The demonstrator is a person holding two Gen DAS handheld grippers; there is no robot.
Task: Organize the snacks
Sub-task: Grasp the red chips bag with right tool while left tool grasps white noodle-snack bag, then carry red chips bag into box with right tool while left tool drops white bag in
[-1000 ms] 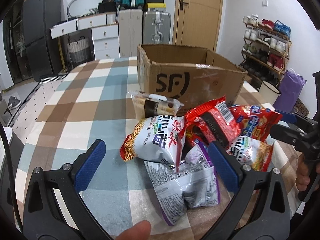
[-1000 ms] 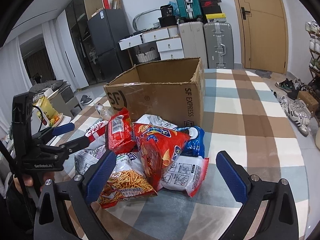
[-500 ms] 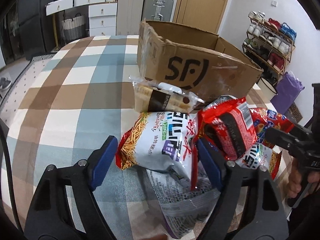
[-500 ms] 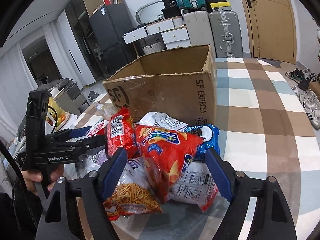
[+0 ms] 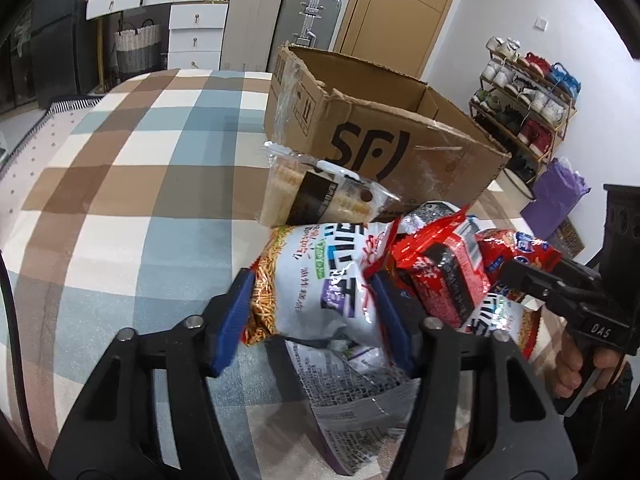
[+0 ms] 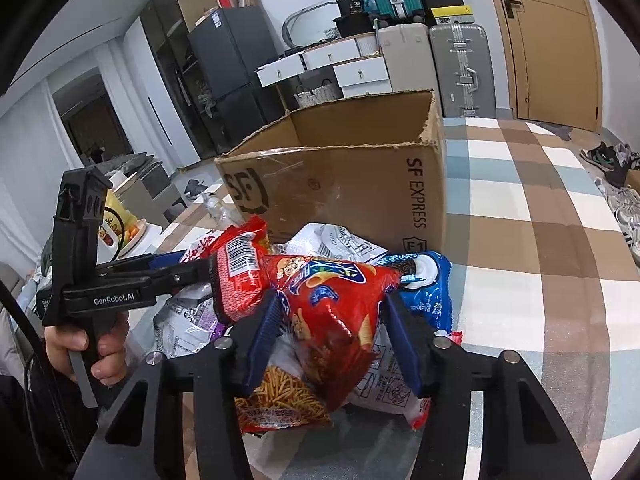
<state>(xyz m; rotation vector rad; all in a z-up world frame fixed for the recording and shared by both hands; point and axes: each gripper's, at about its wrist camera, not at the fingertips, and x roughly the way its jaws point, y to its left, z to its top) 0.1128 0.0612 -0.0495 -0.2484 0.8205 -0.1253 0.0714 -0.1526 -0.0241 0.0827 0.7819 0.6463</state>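
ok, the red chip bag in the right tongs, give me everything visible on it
The red chip bag is glossy foil, puffed, printed with chips, a cartoon face and a blue logo band. It sits tilted atop the snack pile in front of the cardboard box. The right tongs, jaws just closing, press their blue pads into both its sides. A blue cookie pack touches its right end, a red barcoded bag its left.

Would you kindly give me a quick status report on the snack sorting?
Left gripper closing on white snack bag. Right gripper closing on red chip bag. Cardboard box open behind pile, path clear.
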